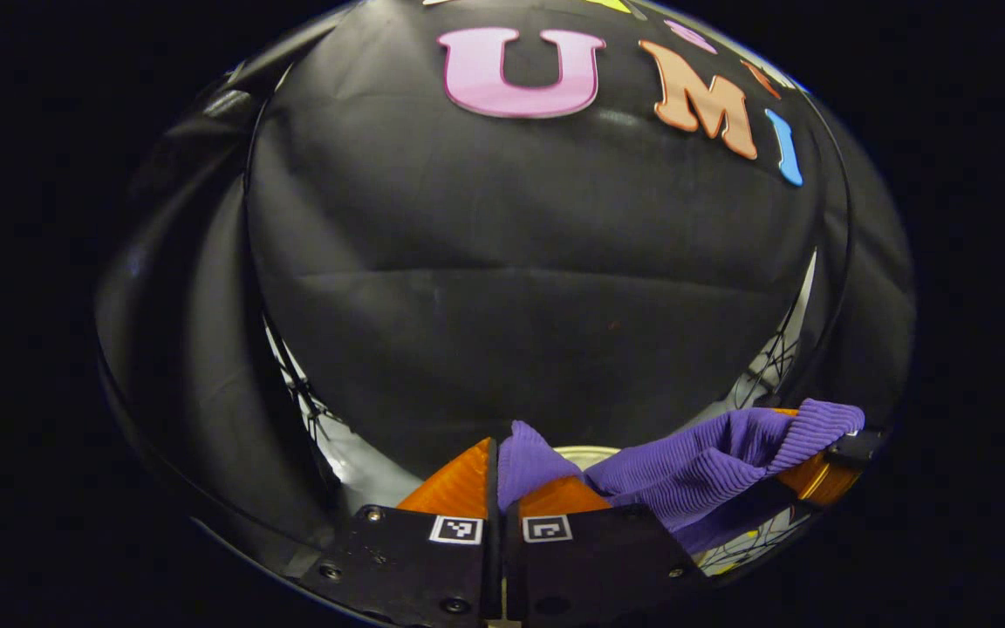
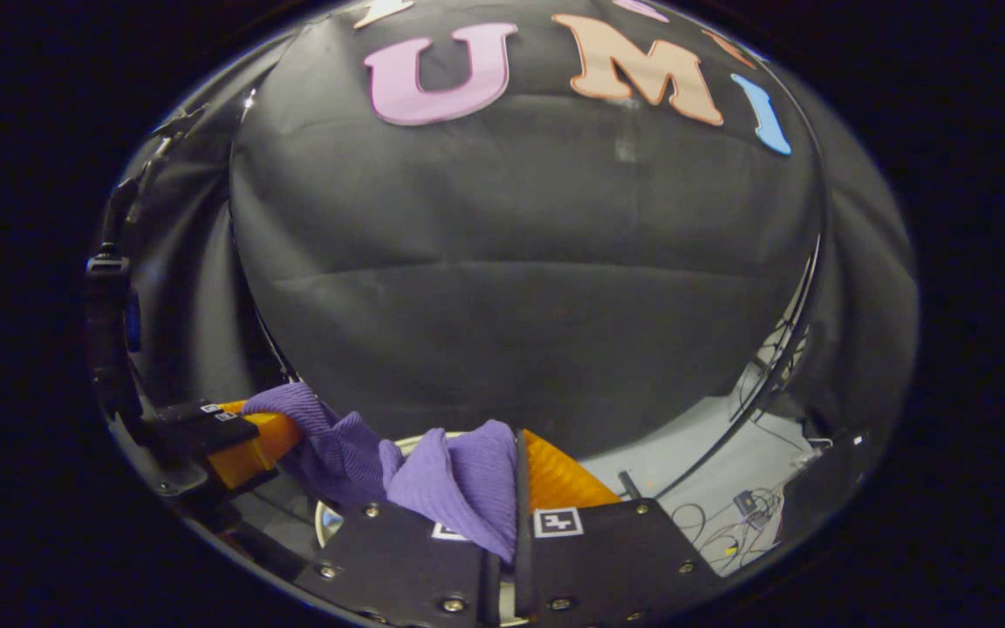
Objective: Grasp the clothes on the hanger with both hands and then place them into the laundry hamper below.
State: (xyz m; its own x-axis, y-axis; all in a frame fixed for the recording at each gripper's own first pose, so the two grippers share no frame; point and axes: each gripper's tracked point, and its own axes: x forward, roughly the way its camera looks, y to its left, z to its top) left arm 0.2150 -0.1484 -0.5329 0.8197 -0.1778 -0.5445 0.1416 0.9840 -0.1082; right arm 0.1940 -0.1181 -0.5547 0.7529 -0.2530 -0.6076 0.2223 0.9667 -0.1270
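Note:
A purple ribbed garment [image 1: 703,462] stretches between both grippers. In the left gripper view my left gripper [image 1: 497,475] is shut on one end of the cloth, which bulges up between its fingers; the right gripper [image 1: 830,467] holds the other end at the right. In the right gripper view my right gripper [image 2: 518,471] is shut on the purple garment [image 2: 459,480], with the left gripper [image 2: 241,436] pinching its far end at the left. A pale round rim [image 1: 585,453], perhaps the hamper, peeks from under the cloth; its rim [image 2: 420,440] also shows behind the folds.
The booth's black cloth wall [image 1: 537,288] stands straight ahead. A light floor with tangled cables [image 2: 729,515] lies at the lower right. Black frame poles [image 2: 110,323] run along the left side.

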